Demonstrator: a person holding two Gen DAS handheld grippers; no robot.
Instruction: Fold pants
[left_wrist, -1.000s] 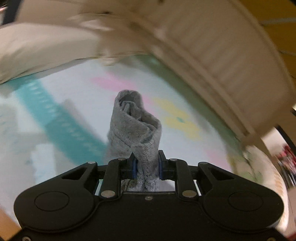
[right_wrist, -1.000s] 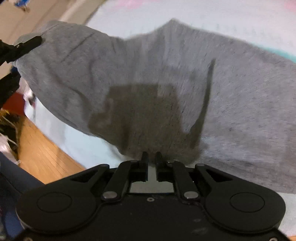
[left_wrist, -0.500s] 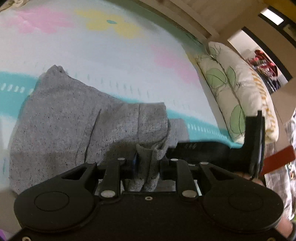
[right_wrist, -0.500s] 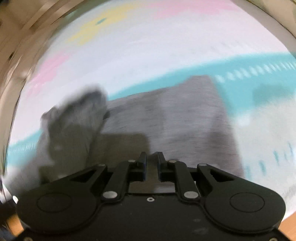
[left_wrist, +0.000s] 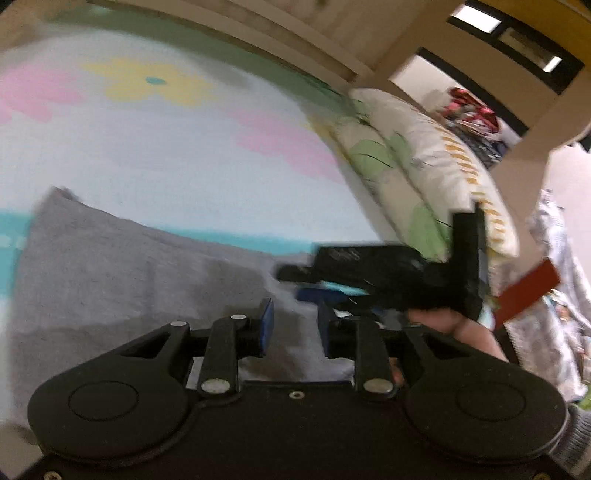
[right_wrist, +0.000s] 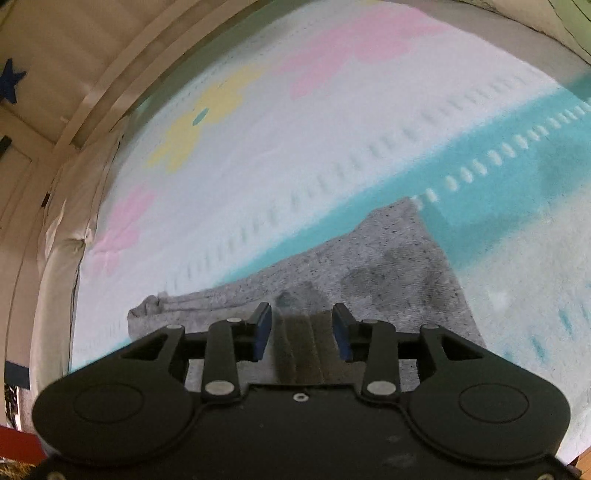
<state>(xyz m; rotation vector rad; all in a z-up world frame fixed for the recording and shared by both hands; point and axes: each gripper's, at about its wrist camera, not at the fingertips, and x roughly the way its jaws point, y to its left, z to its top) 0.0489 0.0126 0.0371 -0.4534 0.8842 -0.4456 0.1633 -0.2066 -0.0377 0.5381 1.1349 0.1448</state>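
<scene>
Both of my grippers are wide open now and hold nothing. My left gripper (left_wrist: 293, 326) and right gripper (right_wrist: 302, 330) hang just over the near edge of the gray pants (right_wrist: 399, 273). These lie flat on the bed cover (right_wrist: 332, 122), long side running left to right. A moment ago my left one pinched a bunch of cloth; now it has let go.

Both wrist views low, close; share pants (left_wrist: 122, 273).

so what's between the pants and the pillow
In the left wrist view, the right gripper reaches in between the pants and pillow, over the blanket.
</scene>
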